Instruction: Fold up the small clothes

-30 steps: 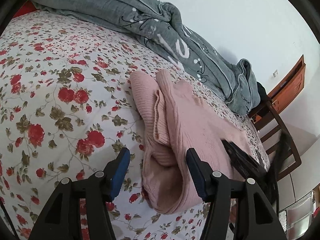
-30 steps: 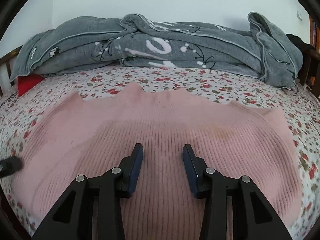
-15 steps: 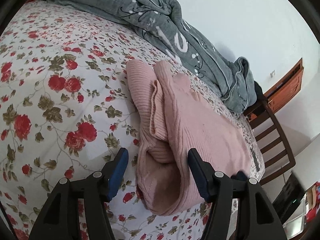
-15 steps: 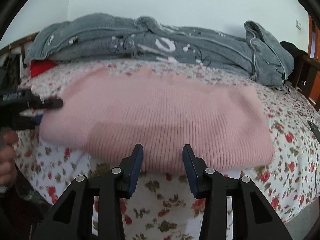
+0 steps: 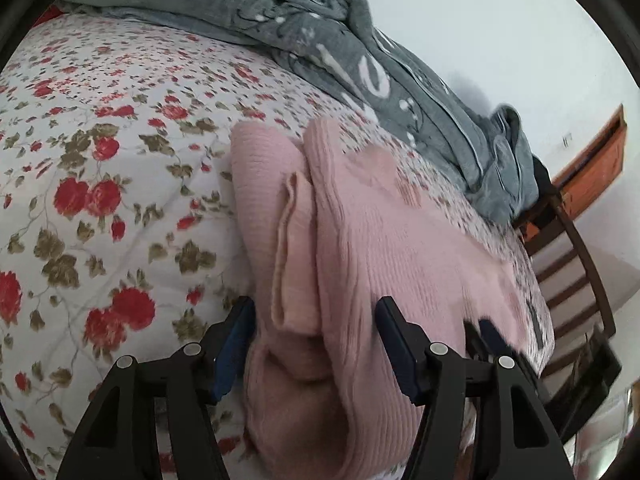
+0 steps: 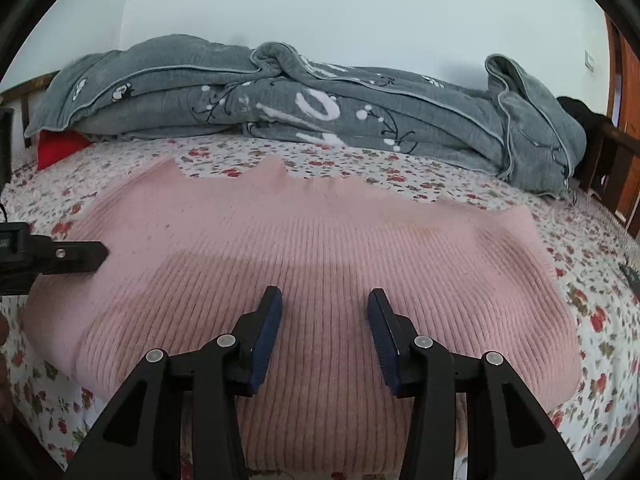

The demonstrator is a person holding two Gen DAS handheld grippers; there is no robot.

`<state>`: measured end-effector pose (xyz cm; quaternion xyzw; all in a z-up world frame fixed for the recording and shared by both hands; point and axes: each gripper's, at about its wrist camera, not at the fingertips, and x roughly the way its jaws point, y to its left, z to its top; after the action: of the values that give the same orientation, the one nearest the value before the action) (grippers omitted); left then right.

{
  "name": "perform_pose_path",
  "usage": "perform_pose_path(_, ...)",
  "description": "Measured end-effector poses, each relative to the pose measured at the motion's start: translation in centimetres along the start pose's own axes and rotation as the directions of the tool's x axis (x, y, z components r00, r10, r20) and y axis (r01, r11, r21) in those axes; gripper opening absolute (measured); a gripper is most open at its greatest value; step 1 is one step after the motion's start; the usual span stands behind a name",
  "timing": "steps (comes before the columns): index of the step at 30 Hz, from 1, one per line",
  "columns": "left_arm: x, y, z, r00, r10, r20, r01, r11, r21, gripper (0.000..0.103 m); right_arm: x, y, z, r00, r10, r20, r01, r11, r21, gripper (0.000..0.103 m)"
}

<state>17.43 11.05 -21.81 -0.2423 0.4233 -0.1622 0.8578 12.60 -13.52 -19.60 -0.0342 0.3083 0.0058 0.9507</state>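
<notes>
A pink ribbed sweater [image 6: 320, 248] lies folded on the floral bedsheet [image 5: 100, 168]. In the left wrist view the sweater [image 5: 360, 248] shows its stacked folded layers at its left end. My left gripper [image 5: 316, 340] is open, its jaws on either side of that folded end, low over the cloth. My right gripper [image 6: 324, 328] is open and hovers over the near front part of the sweater. The left gripper's finger [image 6: 72, 256] shows at the sweater's left edge in the right wrist view. The right gripper's dark fingers [image 5: 492, 336] show in the left wrist view.
A crumpled grey quilt [image 6: 320, 108] lies along the back of the bed by the white wall. A red pillow [image 6: 60, 148] peeks out at the back left. A dark wooden chair [image 5: 568, 280] stands past the bed's right end, near a wooden door [image 5: 596, 168].
Both grippers have moved forward, back in over the sweater. The right gripper, which had pulled back off the front edge, is again above the cloth. Both stay open.
</notes>
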Motion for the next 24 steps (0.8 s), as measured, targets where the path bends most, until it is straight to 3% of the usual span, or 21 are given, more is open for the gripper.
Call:
perform_pose_path(3, -0.2, -0.3, 0.6, 0.999, 0.035, 0.019, -0.034, 0.999, -0.025, 0.038, -0.6, -0.2, -0.3, 1.0, 0.023, -0.012, -0.022, 1.0, 0.012, 0.044)
perform_pose_path(7, -0.1, -0.7, 1.3, 0.999, 0.043, 0.008, -0.043, 0.998, -0.052, 0.026, -2.1, -0.6, -2.1, 0.997, 0.054, -0.055, -0.054, 0.999, 0.004, 0.046)
perform_pose_path(12, -0.3, -1.7, 2.1, 0.998, 0.069, 0.007, -0.067, 0.989, -0.131, 0.022, -4.9, -1.2, -4.2, 0.991, 0.113, -0.072, -0.115, 0.993, -0.022, 0.047)
perform_pose_path(17, -2.0, -4.3, 2.7, 0.997, 0.063, 0.033, -0.058, 0.989, -0.133, 0.021, -7.0, -4.3, -4.7, 0.975, 0.209, -0.082, -0.205, 0.977, 0.056, 0.047)
perform_pose_path(24, -3.3, -11.2, 3.7, 0.996, 0.066, 0.062, -0.06, 0.994, -0.087, 0.02, -7.8, -11.2, -6.3, 0.982, 0.176, -0.072, -0.16, 0.97, 0.183, 0.047)
